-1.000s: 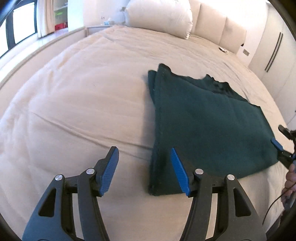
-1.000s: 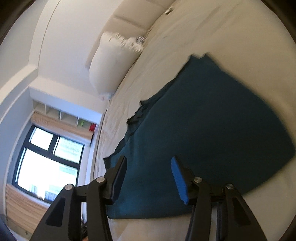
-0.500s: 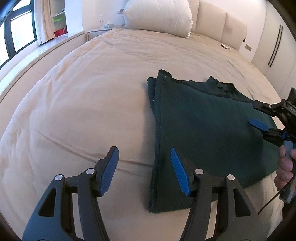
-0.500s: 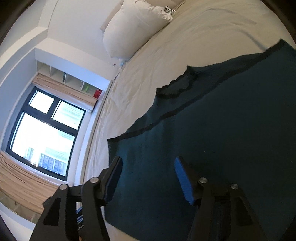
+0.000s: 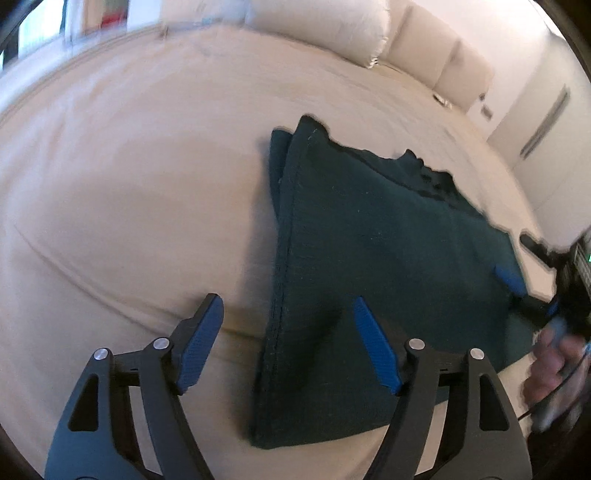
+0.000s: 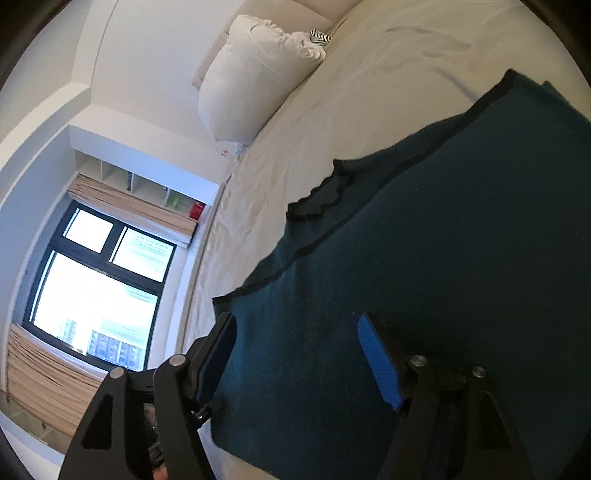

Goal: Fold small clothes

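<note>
Matt dark-green knit cloth garment on smooth cream bedcover

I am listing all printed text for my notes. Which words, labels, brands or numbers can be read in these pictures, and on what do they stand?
None can be read.
The dark green garment shows no label or print.
The window shows building fronts only, too small for text.

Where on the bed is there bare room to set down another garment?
The wide stretch of bedspread left of the dark green garment, up to the pillow, lies bare. The garment's right side is crowded by the right hand-held gripper.
</note>
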`<action>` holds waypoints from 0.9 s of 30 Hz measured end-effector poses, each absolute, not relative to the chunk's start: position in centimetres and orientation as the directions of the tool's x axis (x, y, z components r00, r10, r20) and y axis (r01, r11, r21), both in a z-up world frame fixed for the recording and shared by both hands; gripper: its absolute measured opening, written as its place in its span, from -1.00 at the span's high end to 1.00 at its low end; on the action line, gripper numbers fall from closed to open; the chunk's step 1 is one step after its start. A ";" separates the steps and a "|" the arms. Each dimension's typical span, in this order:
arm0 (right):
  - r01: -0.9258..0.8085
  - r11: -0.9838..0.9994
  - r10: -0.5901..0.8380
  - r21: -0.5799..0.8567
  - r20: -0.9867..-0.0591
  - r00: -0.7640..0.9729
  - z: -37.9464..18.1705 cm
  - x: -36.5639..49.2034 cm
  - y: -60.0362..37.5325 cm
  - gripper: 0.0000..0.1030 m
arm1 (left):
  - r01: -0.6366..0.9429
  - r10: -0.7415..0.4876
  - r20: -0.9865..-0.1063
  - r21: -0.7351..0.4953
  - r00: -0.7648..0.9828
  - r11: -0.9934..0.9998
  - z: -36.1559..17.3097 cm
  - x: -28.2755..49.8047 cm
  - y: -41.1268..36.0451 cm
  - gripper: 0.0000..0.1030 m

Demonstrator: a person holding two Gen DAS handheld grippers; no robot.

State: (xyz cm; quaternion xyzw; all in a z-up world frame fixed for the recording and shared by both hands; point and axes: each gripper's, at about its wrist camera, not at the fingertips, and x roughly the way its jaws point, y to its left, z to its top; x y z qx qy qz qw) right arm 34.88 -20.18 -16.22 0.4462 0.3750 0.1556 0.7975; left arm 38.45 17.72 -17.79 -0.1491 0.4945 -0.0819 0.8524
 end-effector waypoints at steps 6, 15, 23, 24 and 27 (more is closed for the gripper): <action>0.075 0.516 0.610 0.853 -0.428 0.666 -16.4 34.6 -21.0 -0.40 | -0.071 -0.542 -0.722 -0.625 0.430 0.777 -19.4 40.1 21.3 -0.42; 0.059 0.496 0.638 0.866 -0.410 0.652 -16.4 35.1 -20.4 -0.40 | -0.085 -0.722 -0.638 -0.762 0.268 0.642 -20.8 43.6 22.8 -0.41; 0.024 0.511 0.671 0.859 -0.416 0.614 -15.7 36.1 -18.2 -0.40 | -0.063 -0.770 -0.614 -0.787 0.173 0.614 -21.8 43.7 21.2 -0.35; 0.019 0.514 0.676 0.857 -0.419 0.606 -15.5 36.3 -17.8 -0.40 | -0.067 -0.773 -0.611 -0.790 0.169 0.610 -22.2 43.6 21.0 -0.25; 0.005 0.526 0.691 0.851 -0.430 0.581 -15.2 37.0 -16.5 -0.40 | -0.119 -0.793 -0.587 -0.810 0.166 0.574 -23.5 43.3 21.2 0.26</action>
